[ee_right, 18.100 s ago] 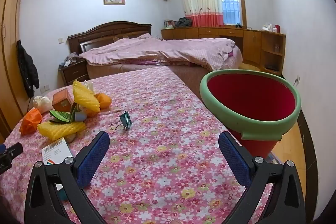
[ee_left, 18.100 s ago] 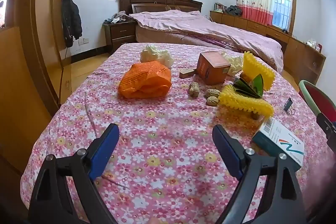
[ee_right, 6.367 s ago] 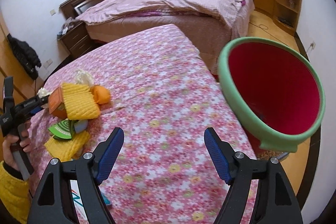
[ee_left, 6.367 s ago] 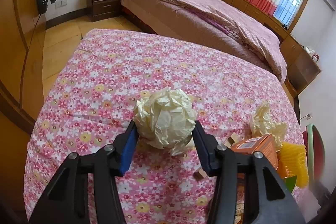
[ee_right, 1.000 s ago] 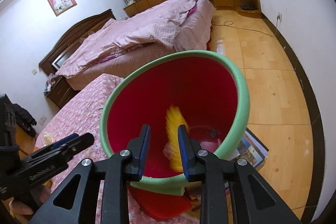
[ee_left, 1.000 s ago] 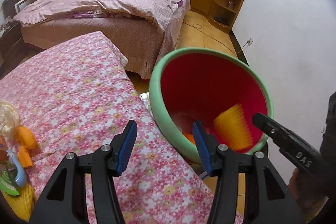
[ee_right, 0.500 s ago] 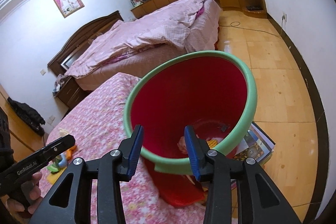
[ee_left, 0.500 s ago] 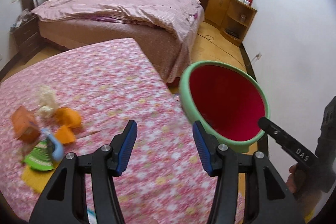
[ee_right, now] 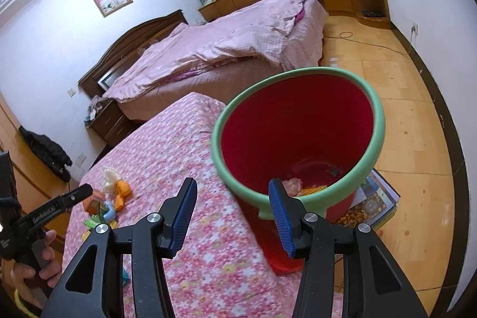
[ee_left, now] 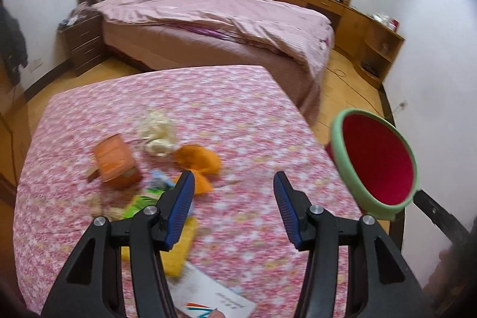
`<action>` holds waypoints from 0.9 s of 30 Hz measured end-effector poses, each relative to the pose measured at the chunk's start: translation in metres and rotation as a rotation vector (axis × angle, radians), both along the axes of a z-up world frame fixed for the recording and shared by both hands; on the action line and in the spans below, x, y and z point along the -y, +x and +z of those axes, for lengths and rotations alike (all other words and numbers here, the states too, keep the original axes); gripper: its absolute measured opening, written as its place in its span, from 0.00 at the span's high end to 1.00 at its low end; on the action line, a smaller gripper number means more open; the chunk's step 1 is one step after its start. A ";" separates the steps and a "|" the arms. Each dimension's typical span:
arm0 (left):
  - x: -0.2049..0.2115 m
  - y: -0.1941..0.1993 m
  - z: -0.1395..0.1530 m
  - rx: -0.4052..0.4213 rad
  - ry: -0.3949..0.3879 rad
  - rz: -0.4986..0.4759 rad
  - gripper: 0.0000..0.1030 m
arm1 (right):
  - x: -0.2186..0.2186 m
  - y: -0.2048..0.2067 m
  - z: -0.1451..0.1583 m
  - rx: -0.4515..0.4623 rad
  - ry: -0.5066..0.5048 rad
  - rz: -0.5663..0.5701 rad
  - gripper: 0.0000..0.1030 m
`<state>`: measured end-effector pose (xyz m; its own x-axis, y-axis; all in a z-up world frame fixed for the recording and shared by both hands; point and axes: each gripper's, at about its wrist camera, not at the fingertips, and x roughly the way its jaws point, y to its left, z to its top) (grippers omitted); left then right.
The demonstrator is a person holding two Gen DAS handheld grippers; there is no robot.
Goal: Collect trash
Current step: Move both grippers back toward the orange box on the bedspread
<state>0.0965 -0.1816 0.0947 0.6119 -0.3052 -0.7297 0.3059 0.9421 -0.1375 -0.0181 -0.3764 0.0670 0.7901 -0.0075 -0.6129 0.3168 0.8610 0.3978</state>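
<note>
The left gripper [ee_left: 234, 206] hung over the flowered tabletop [ee_left: 250, 115] with its jaws spread and nothing between them. The remaining trash sat left of centre in the left wrist view: a crumpled paper ball [ee_left: 157, 133], an orange box [ee_left: 115, 161], an orange mesh wad [ee_left: 198, 158] just up and left of the left jaw, and a yellow foam sleeve [ee_left: 179, 246] partly hidden under that jaw. All of it lay ahead and left of the jaws, blurred, so their long axes could not be read. The red bin [ee_right: 298, 133] stood off the tabletop's edge at right centre of the right wrist view. The right gripper [ee_right: 232, 216] hovered near its rim, jaws spread and empty, with some trash visible at the bottom. The left gripper looked the nearer to the pile.
</note>
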 end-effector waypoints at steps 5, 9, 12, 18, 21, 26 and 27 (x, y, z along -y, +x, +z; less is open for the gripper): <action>-0.028 0.014 -0.010 -0.016 0.003 0.074 0.47 | -0.014 0.005 0.000 -0.012 -0.009 0.021 0.50; -0.053 0.025 -0.015 -0.008 0.014 0.150 0.47 | -0.025 0.010 -0.001 -0.024 -0.019 0.035 0.50; -0.065 0.030 -0.019 0.005 0.035 0.182 0.47 | -0.033 0.016 -0.002 -0.037 -0.024 0.045 0.50; -0.087 0.049 -0.032 -0.024 0.042 0.248 0.46 | -0.046 0.028 -0.005 -0.063 -0.035 0.061 0.50; -0.094 0.061 -0.041 -0.049 0.035 0.262 0.46 | -0.051 0.034 -0.006 -0.073 -0.037 0.071 0.49; -0.098 0.075 -0.054 -0.071 0.026 0.258 0.46 | -0.065 0.043 -0.004 -0.088 -0.046 0.099 0.49; -0.098 0.077 -0.057 -0.074 0.017 0.249 0.46 | -0.069 0.045 -0.003 -0.089 -0.053 0.107 0.49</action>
